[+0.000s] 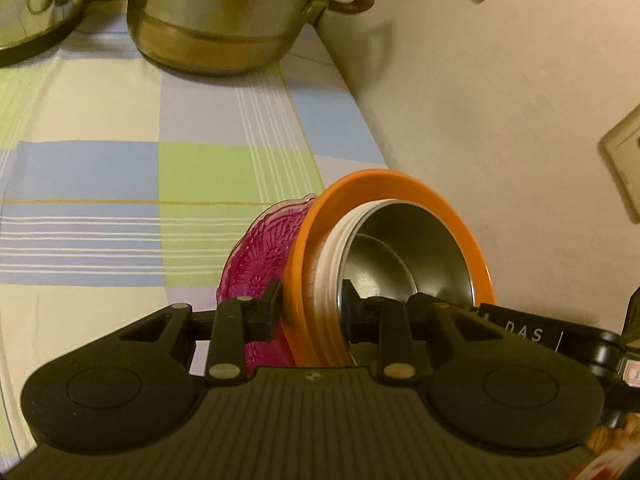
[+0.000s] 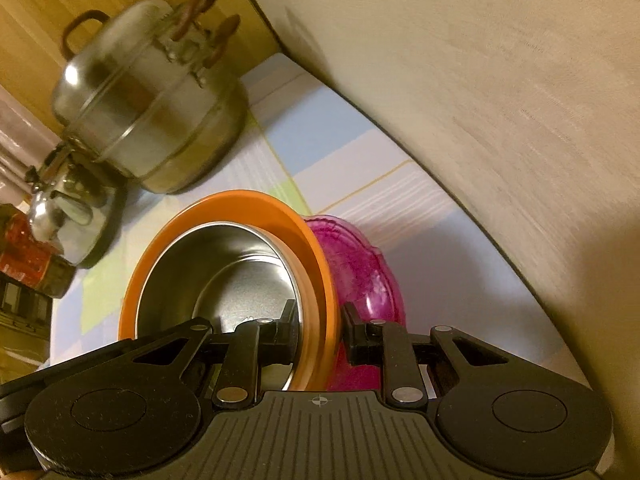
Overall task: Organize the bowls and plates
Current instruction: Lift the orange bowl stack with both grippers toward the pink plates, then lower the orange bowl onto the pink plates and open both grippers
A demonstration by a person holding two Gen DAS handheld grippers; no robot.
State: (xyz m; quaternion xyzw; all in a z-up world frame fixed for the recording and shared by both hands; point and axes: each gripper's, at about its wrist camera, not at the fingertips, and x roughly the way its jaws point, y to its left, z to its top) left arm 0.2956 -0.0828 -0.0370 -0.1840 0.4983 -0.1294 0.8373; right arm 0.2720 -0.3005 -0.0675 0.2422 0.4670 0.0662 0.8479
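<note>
Transport is the step in hand: in the left wrist view the left claw (image 1: 310, 306) is clamped on the rim of a nested stack (image 1: 394, 240) of dishes, orange plate (image 1: 304, 240) outermost beside a pink glass bowl (image 1: 256, 256), carried tilted above the checked counter (image 1: 120, 160), well short of the steel pot (image 1: 216, 28). In the right wrist view the right claw (image 2: 318, 330) is clamped on the opposite rim, so the next move calls for both claws lowering together, levelling the stack onto the counter short of that pot before letting go.

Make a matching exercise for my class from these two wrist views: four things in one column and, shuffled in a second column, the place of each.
Things
1. steel bowl
2. orange plate
3. pink glass dish
4. large steel pot

Places
A. standing on the checked cloth at the back
B. outermost in the held stack, on the orange plate's back
C. innermost, nested in the stack
D. between the steel bowl and the pink dish

Pairs: 1-C, 2-D, 3-B, 4-A. Both the left gripper and right gripper clamp the stack's edge.
</note>
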